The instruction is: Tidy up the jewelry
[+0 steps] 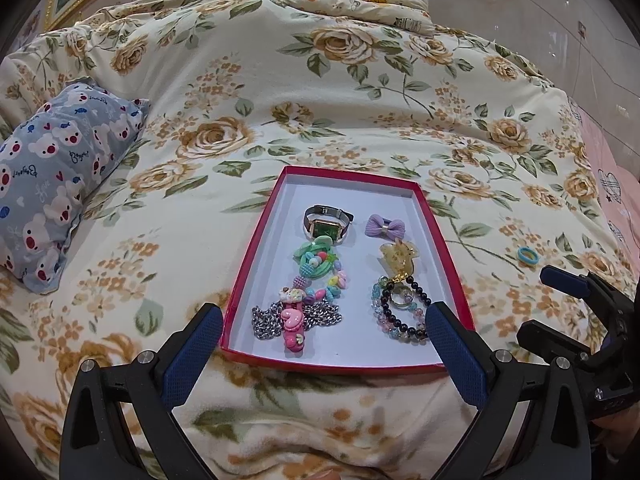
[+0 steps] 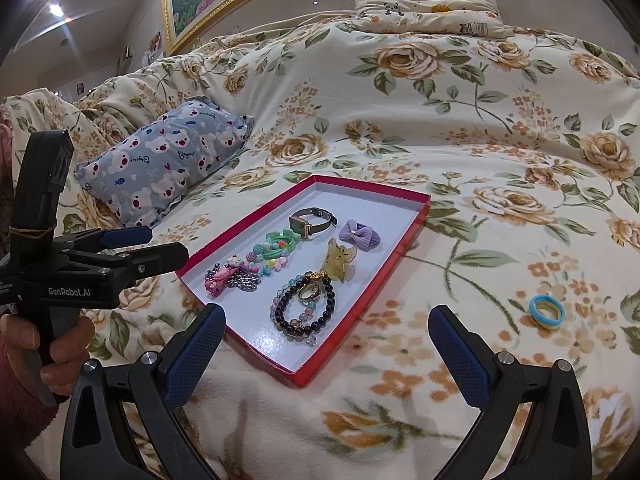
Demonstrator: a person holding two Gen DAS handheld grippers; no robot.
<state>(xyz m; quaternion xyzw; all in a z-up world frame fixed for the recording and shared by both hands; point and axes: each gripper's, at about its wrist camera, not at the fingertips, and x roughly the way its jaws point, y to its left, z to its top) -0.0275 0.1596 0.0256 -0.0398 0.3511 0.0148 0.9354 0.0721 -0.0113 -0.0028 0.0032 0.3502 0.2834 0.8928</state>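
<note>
left gripper [image 1: 324, 324] hovering at tray [image 1: 424, 208] near edge, fingers wide, empty | right gripper [image 2: 326, 328] hovering over bed [image 2: 400, 120], fingers wide, empty | watch [image 1: 326, 227], bow [image 1: 385, 226], beads [image 1: 400, 312] lying in tray | hair tie [image 2: 547, 312], seemingly blue-yellow, lying on bed right of tray

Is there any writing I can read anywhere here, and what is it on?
"GenRobot.AI": on the left gripper, white letters on its black body.
Cursive words on the bear pillow: too small and turned to read.
Watch dial: unreadable.
Nothing legible on the red box.
</note>
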